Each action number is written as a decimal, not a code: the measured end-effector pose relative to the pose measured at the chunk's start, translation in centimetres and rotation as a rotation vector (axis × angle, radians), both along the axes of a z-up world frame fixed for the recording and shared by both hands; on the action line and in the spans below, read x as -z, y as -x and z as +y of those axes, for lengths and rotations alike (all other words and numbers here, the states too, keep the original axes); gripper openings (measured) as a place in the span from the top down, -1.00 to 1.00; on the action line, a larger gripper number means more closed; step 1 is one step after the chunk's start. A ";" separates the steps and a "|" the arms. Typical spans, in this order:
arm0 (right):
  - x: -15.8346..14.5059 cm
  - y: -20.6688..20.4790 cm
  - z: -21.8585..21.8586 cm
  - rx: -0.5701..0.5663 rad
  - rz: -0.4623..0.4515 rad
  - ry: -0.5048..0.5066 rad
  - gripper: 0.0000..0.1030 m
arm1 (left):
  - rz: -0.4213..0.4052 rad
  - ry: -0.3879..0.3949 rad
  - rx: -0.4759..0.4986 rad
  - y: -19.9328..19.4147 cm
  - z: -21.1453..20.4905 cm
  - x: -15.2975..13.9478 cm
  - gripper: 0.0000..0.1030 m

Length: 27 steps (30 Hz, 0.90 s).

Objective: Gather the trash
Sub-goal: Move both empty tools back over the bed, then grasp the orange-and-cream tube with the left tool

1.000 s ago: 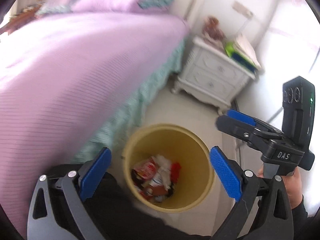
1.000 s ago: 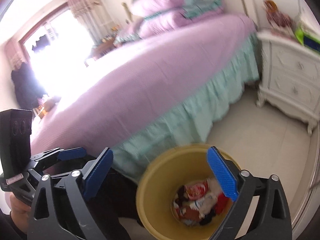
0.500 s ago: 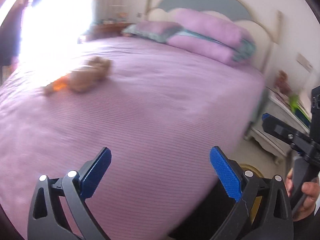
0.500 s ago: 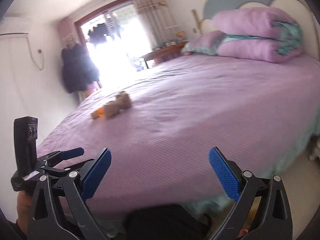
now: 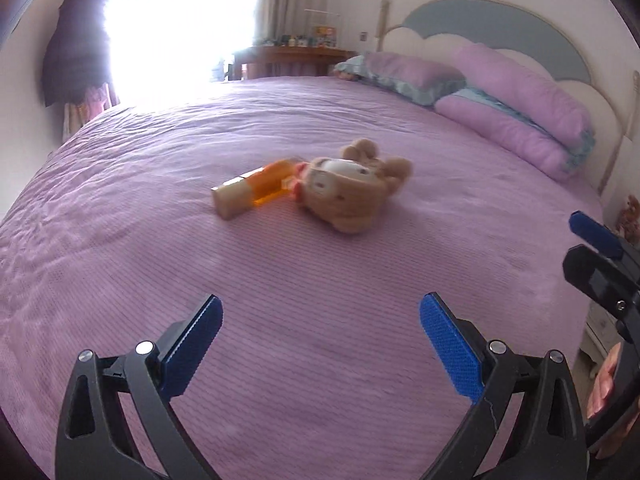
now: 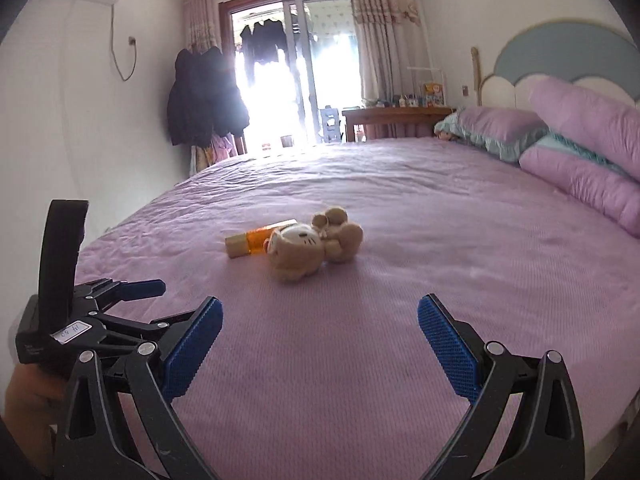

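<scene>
Left wrist view, compared with the frames a second before, no longer showed the yellow bin of wrappers: both cameras had swung up from it to the purple bed (image 5: 320, 360), which suggested one deposit was finished and the next piece was being sought. An orange bottle (image 5: 256, 190) lay at 12 o'clock, touching a plush bear (image 5: 348, 196) at its 3 o'clock side, while the left gripper (image 5: 320, 344) and right gripper (image 6: 320, 344) were both empty, fingers spread wide. Legible writing was limited to a small sticker on the left gripper's body, seemingly "14 po" upside down.
</scene>
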State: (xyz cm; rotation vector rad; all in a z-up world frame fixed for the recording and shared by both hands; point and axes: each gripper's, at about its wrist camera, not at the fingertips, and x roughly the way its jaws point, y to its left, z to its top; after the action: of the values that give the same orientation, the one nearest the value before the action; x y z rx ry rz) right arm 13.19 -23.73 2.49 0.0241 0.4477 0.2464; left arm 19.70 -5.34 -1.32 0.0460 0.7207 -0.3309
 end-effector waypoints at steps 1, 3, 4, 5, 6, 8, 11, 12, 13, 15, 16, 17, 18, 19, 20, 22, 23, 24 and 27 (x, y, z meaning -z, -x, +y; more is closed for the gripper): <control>0.1 -0.7 0.4 -0.002 -0.005 0.001 -0.84 | 0.004 -0.005 -0.005 -0.9 0.5 0.1 -0.92; 0.3 -2.5 0.7 -0.021 0.017 -0.028 -0.84 | 0.005 -0.015 -0.011 -2.1 1.0 0.3 -0.92; 0.5 -3.4 0.6 -0.030 0.034 -0.048 -0.84 | 0.009 -0.019 -0.007 -3.0 1.3 0.5 -0.92; 0.7 -4.2 0.7 -0.029 0.049 -0.065 -0.84 | 0.013 -0.021 -0.002 -3.5 1.6 0.8 -0.92; 1.0 -5.1 0.7 -0.029 0.066 -0.082 -0.84 | 0.021 -0.024 0.009 -4.4 1.9 1.0 -0.92; 1.5 -6.6 0.9 -0.042 0.098 -0.109 -0.84 | 0.037 -0.038 0.024 -6.0 2.4 1.6 -0.92; 2.2 -8.4 1.4 -0.065 0.139 -0.134 -0.84 | 0.072 -0.030 0.052 -8.8 2.8 2.2 -0.92; 2.3 -8.8 1.5 -0.073 0.144 -0.133 -0.84 | 0.077 -0.023 0.064 -9.5 2.8 2.3 -0.92; 2.5 -9.0 1.6 -0.077 0.146 -0.126 -0.84 | 0.079 -0.022 0.074 -10.3 2.8 2.3 -0.92; 2.6 -9.8 2.1 -0.086 0.147 -0.106 -0.84 | 0.080 -0.039 0.083 -12.0 2.8 2.3 -0.92; 2.6 -10.2 2.3 -0.091 0.148 -0.098 -0.84 | 0.081 -0.056 0.082 -12.9 2.7 2.3 -0.92; 2.7 -10.5 2.5 -0.098 0.150 -0.091 -0.84 | 0.080 -0.070 0.082 -13.6 2.6 2.3 -0.92; 2.8 -10.9 2.6 -0.107 0.154 -0.087 -0.84 | 0.083 -0.084 0.086 -14.4 2.5 2.4 -0.92; 2.8 -11.2 2.8 -0.113 0.159 -0.086 -0.84 | 0.096 -0.100 0.092 -15.4 2.3 2.6 -0.92; 2.9 -11.5 2.9 -0.118 0.165 -0.084 -0.84 | 0.103 -0.110 0.090 -16.2 2.2 2.7 -0.92; 3.0 -11.9 3.0 -0.129 0.172 -0.079 -0.84 | 0.136 -0.122 0.111 -18.1 1.8 3.2 -0.92; 3.1 -12.1 3.1 -0.130 0.176 -0.074 -0.84 | 0.141 -0.128 0.118 -18.7 1.7 3.3 -0.92; 3.1 -12.2 3.1 -0.128 0.177 -0.070 -0.84 | 0.141 -0.136 0.128 -19.4 1.4 3.4 -0.92; 3.2 -12.6 3.0 -0.121 0.187 -0.057 -0.84 | 0.147 -0.161 0.166 -20.5 0.6 3.8 -0.91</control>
State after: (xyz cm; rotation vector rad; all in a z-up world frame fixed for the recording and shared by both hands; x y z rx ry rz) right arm 25.77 -20.78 -0.70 0.0763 0.6288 0.3778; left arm 40.21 -4.77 -5.08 0.2369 0.8907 -0.4378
